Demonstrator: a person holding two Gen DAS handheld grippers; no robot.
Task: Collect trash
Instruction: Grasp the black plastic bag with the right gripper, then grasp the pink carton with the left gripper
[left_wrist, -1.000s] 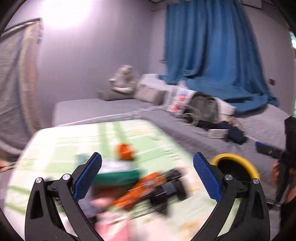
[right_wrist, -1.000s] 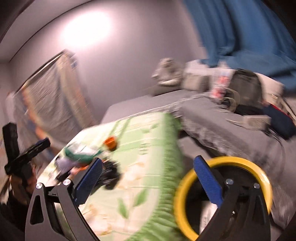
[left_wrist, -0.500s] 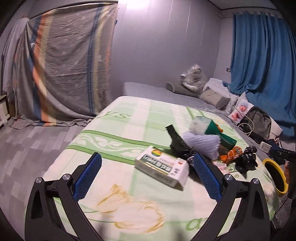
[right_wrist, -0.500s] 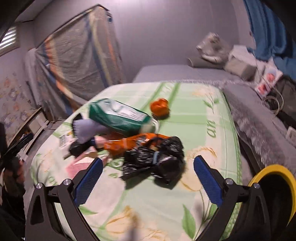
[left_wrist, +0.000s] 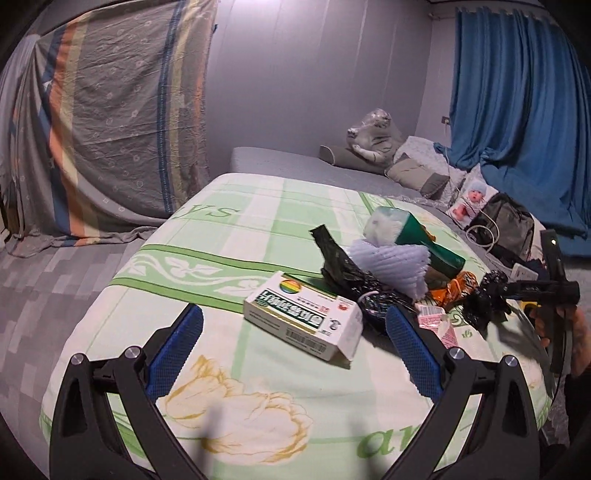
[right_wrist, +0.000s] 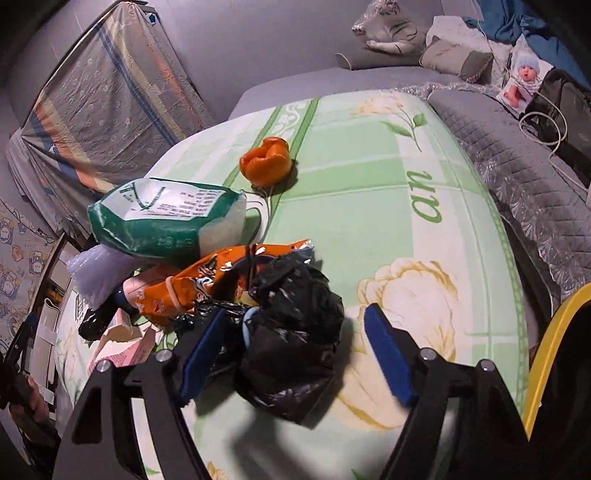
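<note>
The right gripper (right_wrist: 291, 354) has dropped around the crumpled black plastic bag (right_wrist: 291, 325), jaws closing, not clamped; slippery film could slide free. Left gripper (left_wrist: 295, 350) gapes empty.

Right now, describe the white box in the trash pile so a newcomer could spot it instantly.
Find the green flowered bedspread, then the heap of trash on it. The white box lies flat at the heap's near edge, right ahead of the open left gripper. It is the only rigid rectangular carton, with green lettering and a rainbow disc; its neighbours are crumpled bags and wrappers.
</note>
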